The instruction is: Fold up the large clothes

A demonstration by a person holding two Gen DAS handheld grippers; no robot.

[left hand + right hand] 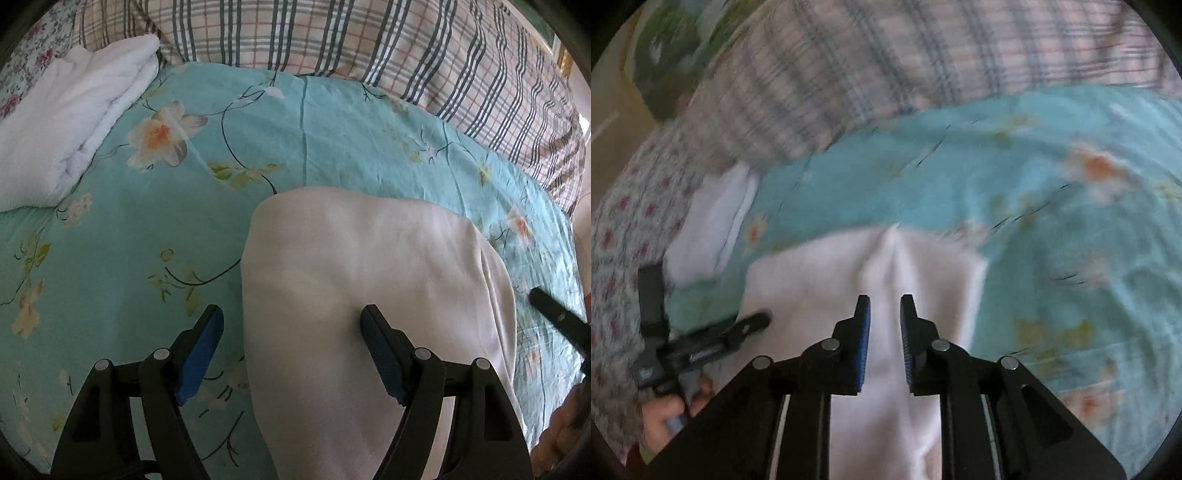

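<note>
Floral bedsheet (332,140) — white garment (369,266) spread flat.

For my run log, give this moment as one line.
left gripper: open, over edge of pale white garment | right gripper: open, narrow gap, above garment | on teal floral bedsheet

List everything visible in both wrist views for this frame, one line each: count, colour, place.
Garment: one, pale white, on the bedsheet under both grippers.
Folded towel: one, white, far left of the bed.
Bedsheet: one, turquoise floral, covering the bed.
Plaid bedding: one, beige with dark stripes, behind the sheet.
Floral fabric: one, pink-on-pale, far left edge.
Left gripper: one, black with blue pads, open.
Right gripper: one, black with blue pads, narrowly open over the garment.
</note>
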